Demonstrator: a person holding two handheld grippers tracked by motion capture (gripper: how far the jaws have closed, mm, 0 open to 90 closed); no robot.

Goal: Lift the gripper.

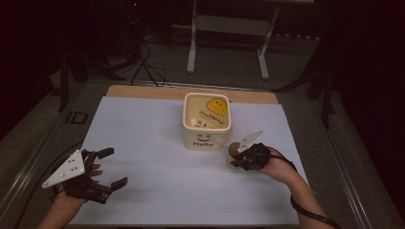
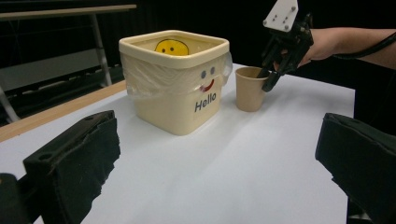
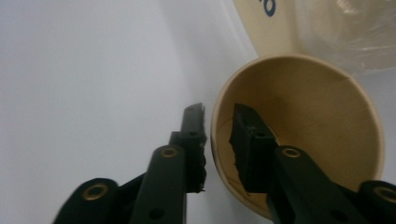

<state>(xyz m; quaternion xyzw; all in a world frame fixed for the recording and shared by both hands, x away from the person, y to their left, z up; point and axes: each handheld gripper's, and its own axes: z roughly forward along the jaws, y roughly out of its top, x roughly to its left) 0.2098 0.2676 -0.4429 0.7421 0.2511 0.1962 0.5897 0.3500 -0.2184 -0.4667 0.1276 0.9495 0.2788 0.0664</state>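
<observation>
Straddling the paper cup (image 3: 299, 140) rim beside the Hello bin (image 1: 207, 120) with the right claw (image 3: 219, 140) narrowly parted, probably needing closing next, left claw (image 1: 109, 167) idling wide

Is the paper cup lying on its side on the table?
No, the paper cup stands upright beside the cream bin, with the right gripper straddling its rim.

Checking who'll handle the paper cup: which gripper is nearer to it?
Right. The right gripper straddles the paper cup rim, one jaw inside; the left gripper sits open, far across the table.
</observation>
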